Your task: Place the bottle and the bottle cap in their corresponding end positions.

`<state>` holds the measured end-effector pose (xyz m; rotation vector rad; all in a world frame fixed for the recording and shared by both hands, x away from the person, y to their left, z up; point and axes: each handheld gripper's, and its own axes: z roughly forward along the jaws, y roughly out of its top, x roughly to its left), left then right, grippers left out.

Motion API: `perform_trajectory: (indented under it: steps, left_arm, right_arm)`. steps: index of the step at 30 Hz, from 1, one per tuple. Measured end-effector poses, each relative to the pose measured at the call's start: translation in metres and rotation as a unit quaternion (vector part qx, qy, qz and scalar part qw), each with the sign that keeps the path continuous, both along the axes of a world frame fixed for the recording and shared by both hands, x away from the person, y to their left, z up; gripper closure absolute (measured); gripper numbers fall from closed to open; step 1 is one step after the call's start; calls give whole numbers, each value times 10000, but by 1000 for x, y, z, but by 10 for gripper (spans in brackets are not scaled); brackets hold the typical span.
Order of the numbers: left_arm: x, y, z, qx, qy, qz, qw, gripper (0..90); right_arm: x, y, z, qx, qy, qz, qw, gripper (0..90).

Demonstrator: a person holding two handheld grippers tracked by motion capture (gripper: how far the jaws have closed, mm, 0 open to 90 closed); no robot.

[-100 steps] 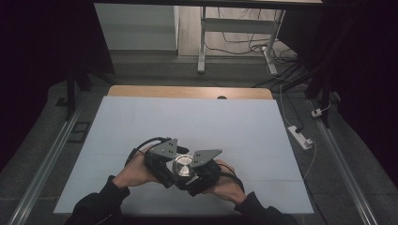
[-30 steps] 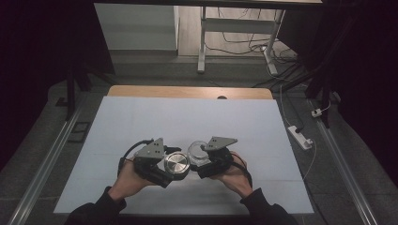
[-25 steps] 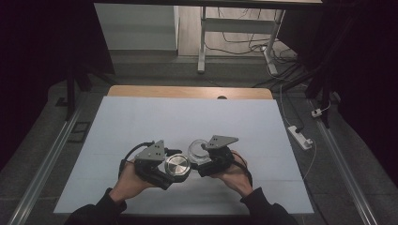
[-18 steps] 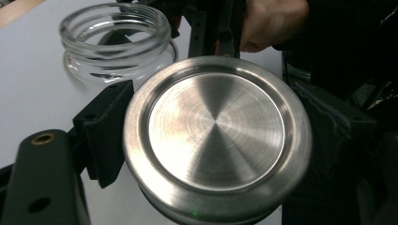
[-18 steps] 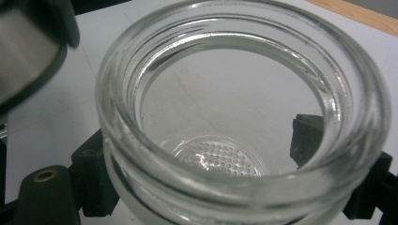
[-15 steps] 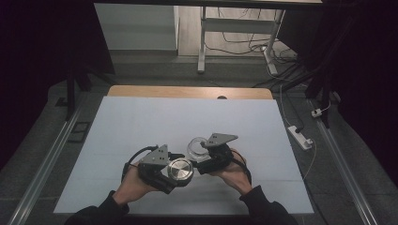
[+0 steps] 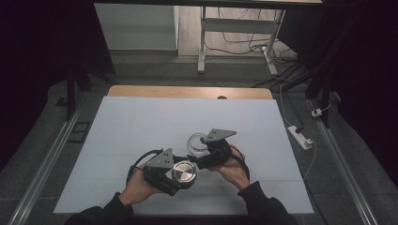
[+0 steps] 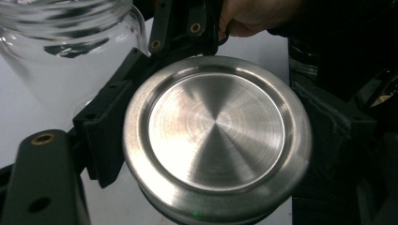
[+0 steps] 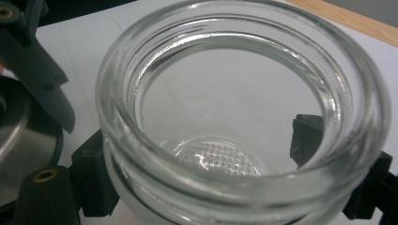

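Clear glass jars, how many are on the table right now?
1. The clear glass jar sits open-mouthed between the right gripper jaws, mid-table. Its round brushed steel lid is off, clamped in the left gripper beside it.

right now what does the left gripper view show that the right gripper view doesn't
Left gripper view alone: the full brushed top of the steel lid, clamped between the left gripper jaws, and a bare hand behind it. Right gripper view alone: the glass jar's open mouth seen from above, its dimpled bottom, and the table's wooden edge. Both: the jar, part of the lid, the white table surface.
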<state>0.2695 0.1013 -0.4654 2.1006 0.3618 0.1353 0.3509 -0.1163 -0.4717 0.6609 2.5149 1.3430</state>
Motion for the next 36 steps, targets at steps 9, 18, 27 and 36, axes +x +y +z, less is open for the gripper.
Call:
perform_trajectory:
  steps: [9, 18, 27, 36]
  left_arm:
    - [7, -2, -11, 25, 22, 86, 10000, 191]
    - [15, -8, -21, 104, -93, 157, 9998, 191]
    - [24, -11, -30, 139, -121, 228, 9996, 191]
    - [29, -16, -38, 126, -60, 219, 9997, 191]
  right_arm:
    - [13, 5, -3, -45, -25, -89, 9999, 146]
    - [26, 9, -4, -29, -47, -166, 9998, 146]
    - [39, 13, -5, -22, -62, -276, 9996, 146]
    - [57, 20, -9, -82, -101, -389, 9992, 146]
